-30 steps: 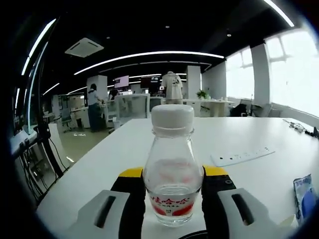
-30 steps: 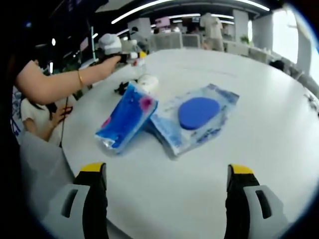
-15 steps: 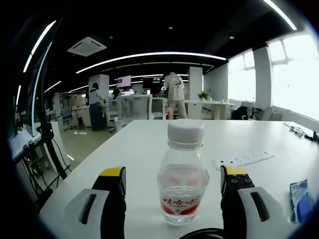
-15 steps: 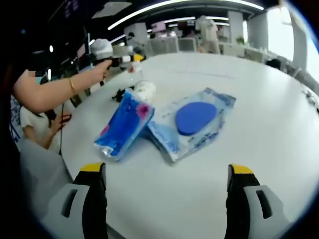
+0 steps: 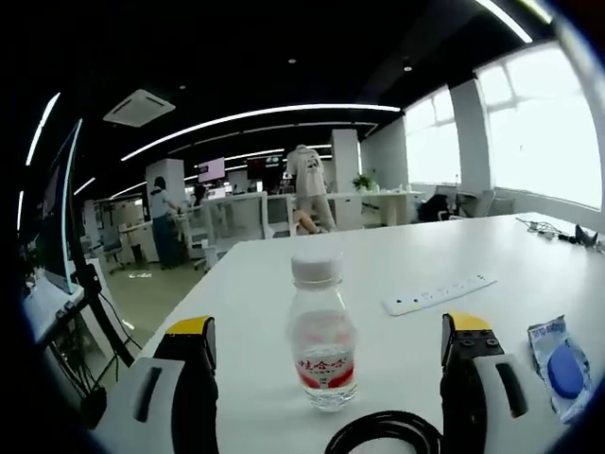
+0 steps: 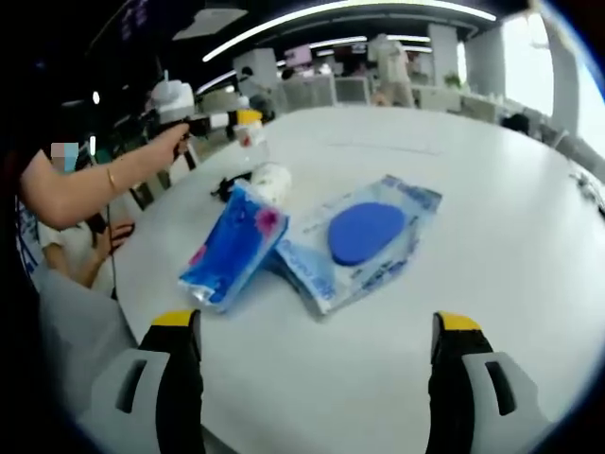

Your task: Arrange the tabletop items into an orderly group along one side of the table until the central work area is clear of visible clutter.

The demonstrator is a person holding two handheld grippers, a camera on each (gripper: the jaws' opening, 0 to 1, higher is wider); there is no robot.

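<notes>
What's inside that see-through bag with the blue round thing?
Inside the clear bag lies a flat blue round pad. The blue packet beside it overlaps one edge, so that bit is hidden. What the pad is, I cannot tell.

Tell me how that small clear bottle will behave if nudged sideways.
The bottle stands upright, tall and narrow, so it would probably tip. It looks nearly empty, likely light. Tipped over, its round body may roll on the smooth table.
</notes>
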